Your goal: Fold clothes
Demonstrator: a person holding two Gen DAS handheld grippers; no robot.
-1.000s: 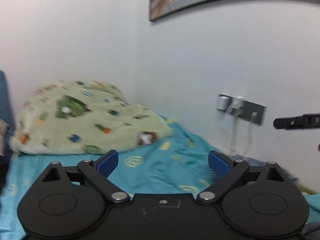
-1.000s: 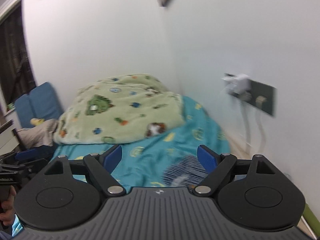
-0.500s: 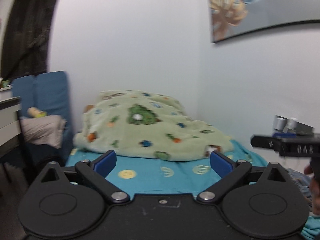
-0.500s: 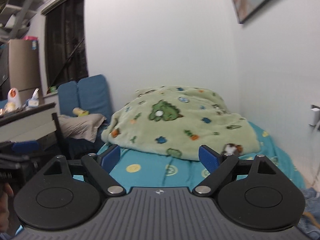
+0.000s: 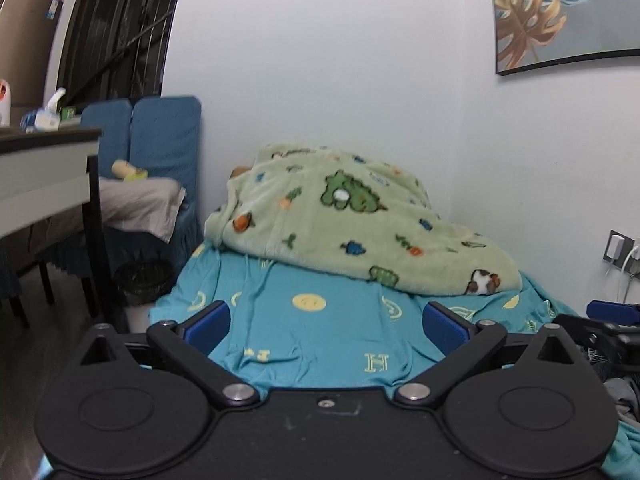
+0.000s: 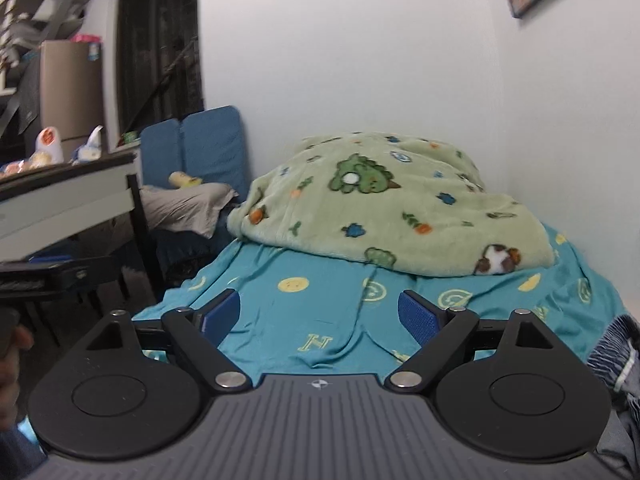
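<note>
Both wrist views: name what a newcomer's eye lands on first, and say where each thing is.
The pale green cartoon blanket heaped at the far end of the bed, against the wall corner, catches the eye first. Below it spreads the teal patterned sheet, seen between each gripper's open blue-padded fingers. A gold-leaf picture hangs upper right.

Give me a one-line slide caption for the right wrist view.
Open right gripper over a teal bedsheet, green blanket heaped behind, striped garment at right edge.

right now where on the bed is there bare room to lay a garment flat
The teal sheet is bare from the green blanket's front edge down to both open grippers, left and right, across to the bed's left edge. Crowded: the far end under the blanket, and the right edge, where dark striped clothes are heaped.
</note>
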